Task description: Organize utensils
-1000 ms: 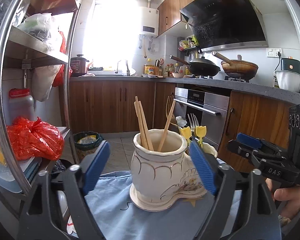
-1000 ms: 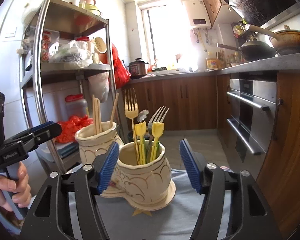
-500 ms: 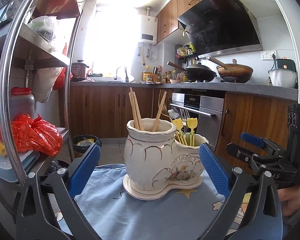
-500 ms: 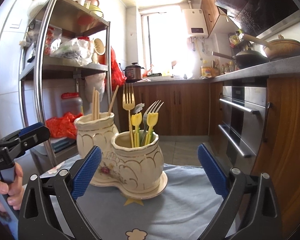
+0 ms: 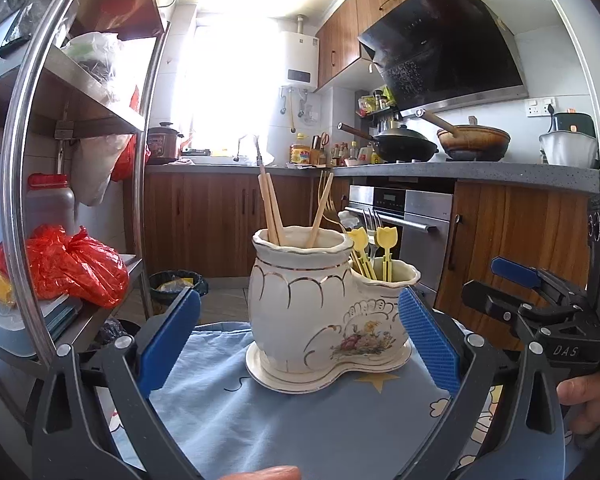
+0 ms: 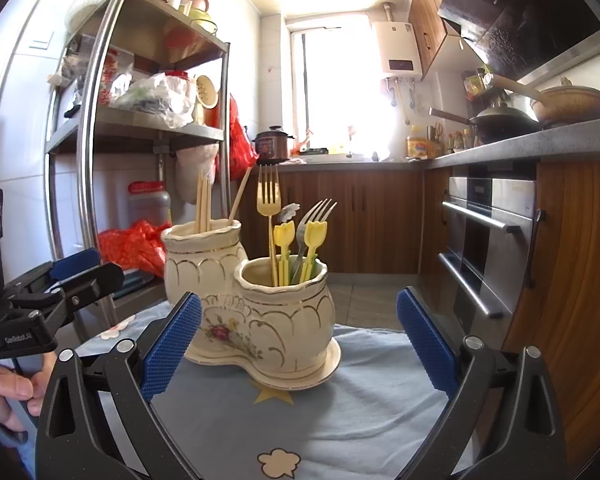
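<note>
Here the left gripper hovers with its blue pads spread wide, empty, bare cloth showing between each pad and the holder. The holder, a cream two-cup ceramic piece on its own saucer, stands mid-cloth on the tabletop, set in from the far edge, beyond which the floor drops away. Chopsticks lean in the taller left cup; forks and yellow tulip picks stand in the lower right cup. The right gripper likewise gapes wide, holding nothing, its left pad near the holder's base, its right pad well apart, with open cloth on that side.
</note>
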### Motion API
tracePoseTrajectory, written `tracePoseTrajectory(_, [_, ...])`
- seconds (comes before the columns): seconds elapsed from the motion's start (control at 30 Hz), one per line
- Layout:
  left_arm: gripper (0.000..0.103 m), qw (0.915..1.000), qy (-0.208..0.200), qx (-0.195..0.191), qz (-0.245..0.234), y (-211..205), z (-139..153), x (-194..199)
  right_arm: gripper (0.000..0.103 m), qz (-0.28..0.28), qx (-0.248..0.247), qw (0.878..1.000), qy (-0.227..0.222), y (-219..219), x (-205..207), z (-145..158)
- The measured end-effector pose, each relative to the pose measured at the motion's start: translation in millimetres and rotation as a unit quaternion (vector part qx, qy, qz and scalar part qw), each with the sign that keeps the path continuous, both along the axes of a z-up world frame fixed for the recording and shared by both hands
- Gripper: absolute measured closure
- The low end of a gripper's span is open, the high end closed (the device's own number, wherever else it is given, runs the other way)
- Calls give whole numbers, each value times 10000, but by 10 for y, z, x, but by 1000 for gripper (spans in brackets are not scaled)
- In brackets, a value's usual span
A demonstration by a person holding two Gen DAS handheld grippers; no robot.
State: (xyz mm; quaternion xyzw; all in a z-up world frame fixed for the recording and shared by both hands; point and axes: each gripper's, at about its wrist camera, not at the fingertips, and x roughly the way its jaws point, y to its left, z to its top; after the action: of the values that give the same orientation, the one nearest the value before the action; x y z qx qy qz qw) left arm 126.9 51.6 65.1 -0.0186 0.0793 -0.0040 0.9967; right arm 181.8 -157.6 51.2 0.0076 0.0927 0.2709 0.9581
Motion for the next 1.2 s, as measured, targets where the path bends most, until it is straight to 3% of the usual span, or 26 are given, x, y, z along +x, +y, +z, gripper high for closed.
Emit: tracePoseTrajectory(1.2, [5, 10000, -17, 75, 43, -14, -19, -3, 6, 65, -12, 10000, -69, 30, -50, 18])
